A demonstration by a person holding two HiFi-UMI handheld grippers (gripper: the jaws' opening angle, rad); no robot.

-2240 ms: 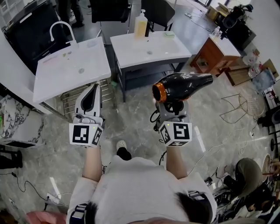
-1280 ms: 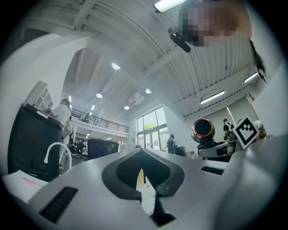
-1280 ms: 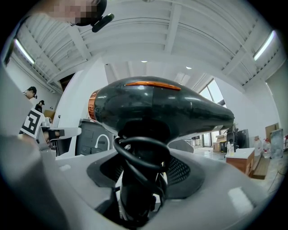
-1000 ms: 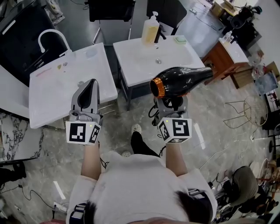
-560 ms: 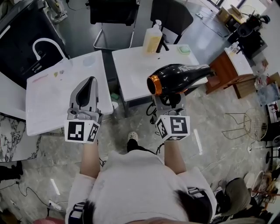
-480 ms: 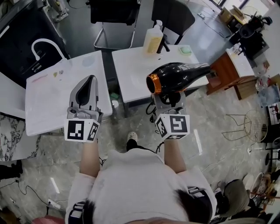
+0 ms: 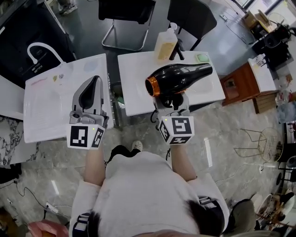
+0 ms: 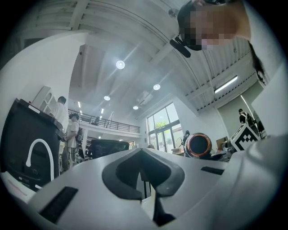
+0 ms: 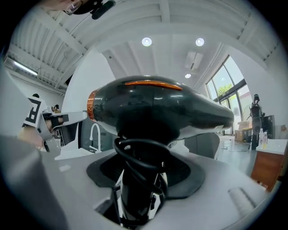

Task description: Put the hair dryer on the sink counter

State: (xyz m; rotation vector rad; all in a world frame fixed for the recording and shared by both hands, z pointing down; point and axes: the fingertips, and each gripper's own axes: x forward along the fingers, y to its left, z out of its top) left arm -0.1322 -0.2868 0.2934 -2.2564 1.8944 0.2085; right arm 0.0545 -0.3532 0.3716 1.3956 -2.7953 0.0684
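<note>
A black hair dryer (image 7: 178, 78) with an orange ring at its rear stands upright above my right gripper (image 7: 172, 101), which is shut on its handle. It hangs over the front part of the white right-hand sink counter (image 7: 134, 95). In the right gripper view the hair dryer (image 9: 157, 108) fills the middle, and its black cord coils round the handle between the jaws of my right gripper (image 9: 139, 191). My left gripper (image 7: 94, 82) is shut and empty over the right edge of the left sink counter (image 7: 44, 113). The left gripper (image 8: 144, 155) view also shows the dryer's ring (image 8: 198, 145).
A yellow soap bottle (image 7: 165, 45) and a dark tap stand at the back of the right counter, with a green pad (image 7: 201, 58) at its far right. The left counter has a white faucet (image 7: 39, 50). Black chairs (image 7: 127, 11) stand behind, a wooden cabinet (image 7: 240, 81) to the right.
Both grippers have moved forward toward the counters. The hair dryer, earlier over the floor in front of the right counter, now hangs above its front part. The left gripper stays shut.
</note>
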